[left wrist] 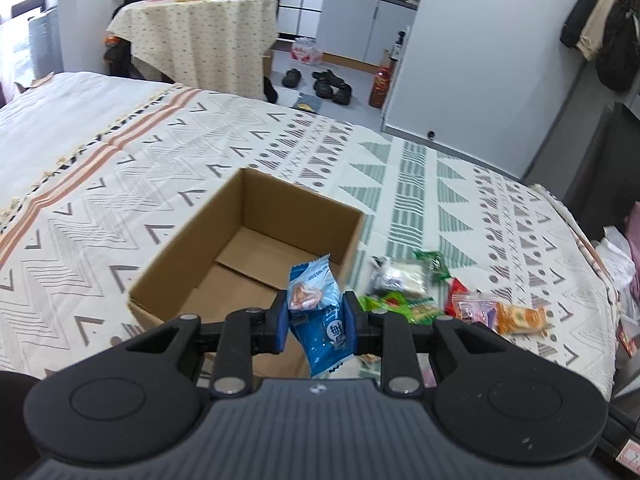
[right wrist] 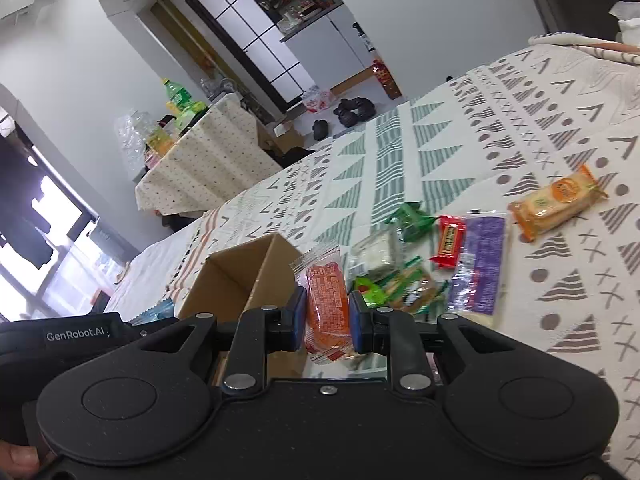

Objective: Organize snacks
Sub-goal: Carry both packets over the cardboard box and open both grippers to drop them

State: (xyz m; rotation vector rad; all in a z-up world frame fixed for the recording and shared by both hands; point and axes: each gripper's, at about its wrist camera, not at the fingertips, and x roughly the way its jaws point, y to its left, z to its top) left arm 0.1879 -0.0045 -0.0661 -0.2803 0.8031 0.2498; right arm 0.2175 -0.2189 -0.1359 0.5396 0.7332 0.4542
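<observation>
My left gripper [left wrist: 316,320] is shut on a blue snack packet [left wrist: 320,320] and holds it over the near right corner of an open, empty cardboard box [left wrist: 180,260] on the bed. My right gripper [right wrist: 326,316] is shut on an orange snack packet [right wrist: 326,308], held just right of the same box [right wrist: 236,276]. A pile of loose snacks lies right of the box: green packets [right wrist: 412,220], a red one [right wrist: 450,242], a purple one [right wrist: 478,268] and an orange cracker pack [right wrist: 556,200]. The pile also shows in the left wrist view [left wrist: 424,292].
The patterned bedspread [left wrist: 200,152] covers the bed; its edge drops off at the right. Beyond the bed stand a cloth-covered table [left wrist: 200,32] with bottles, shoes [left wrist: 332,86] on the floor and white cabinets [left wrist: 360,20].
</observation>
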